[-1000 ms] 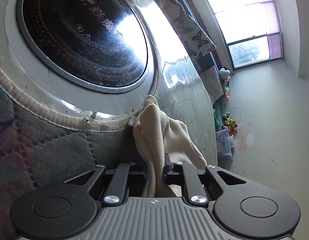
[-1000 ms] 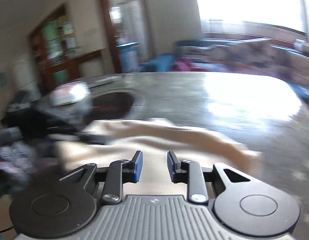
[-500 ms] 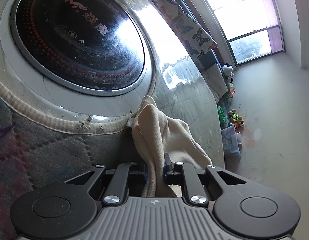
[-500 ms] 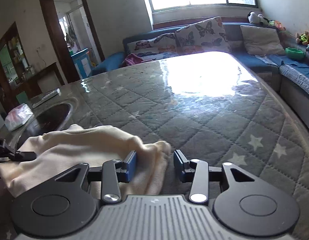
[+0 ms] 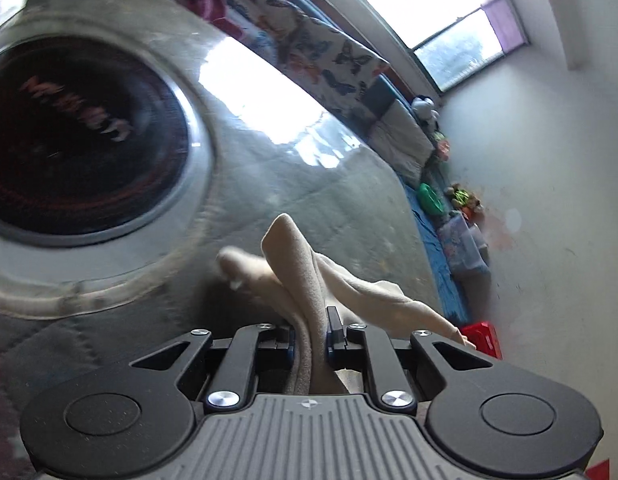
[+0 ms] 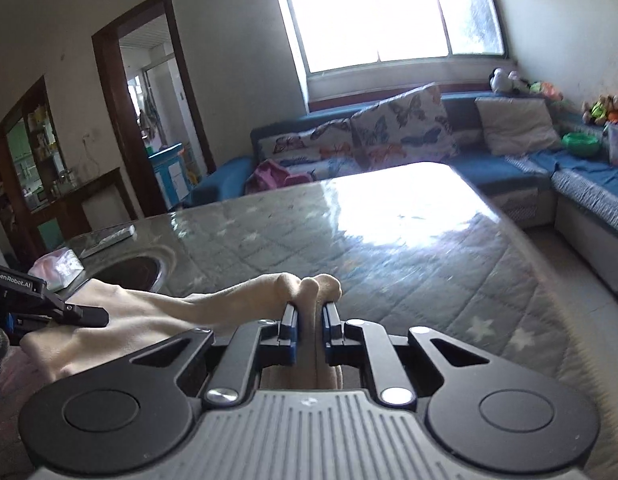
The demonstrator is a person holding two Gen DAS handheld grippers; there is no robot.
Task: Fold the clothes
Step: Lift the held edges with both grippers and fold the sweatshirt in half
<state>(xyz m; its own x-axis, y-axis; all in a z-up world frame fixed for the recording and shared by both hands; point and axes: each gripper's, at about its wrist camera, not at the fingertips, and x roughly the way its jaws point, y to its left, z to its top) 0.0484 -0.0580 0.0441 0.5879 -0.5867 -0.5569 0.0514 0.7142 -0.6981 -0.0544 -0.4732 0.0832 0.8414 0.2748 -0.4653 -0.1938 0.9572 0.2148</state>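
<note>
Sitting near the table's (image 6: 389, 248) left edge, a round black cooktop (image 5: 77, 152) lies beside the cream cloth (image 6: 157, 312). The right gripper (image 6: 309, 322), open before, now pinches it like the left gripper (image 5: 310, 330).

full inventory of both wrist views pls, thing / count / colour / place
cream garment: 1, cream, on the table, pinched at two spots
quilted table cover: 1, grey with white stars, under a glossy clear sheet
round cooktop: 1, black with metal rim, set into the table
butterfly cushions: 2, white with coloured butterflies, on the sofa
sofa: 1, blue, along the window wall and the right wall
plain cushion: 1, off-white, sofa corner
green bowl: 1, green, on the sofa
soft toys: several, mixed, sofa back
left tool: 1, black, shut on the garment
right tool: 1, black, shut on the garment
</note>
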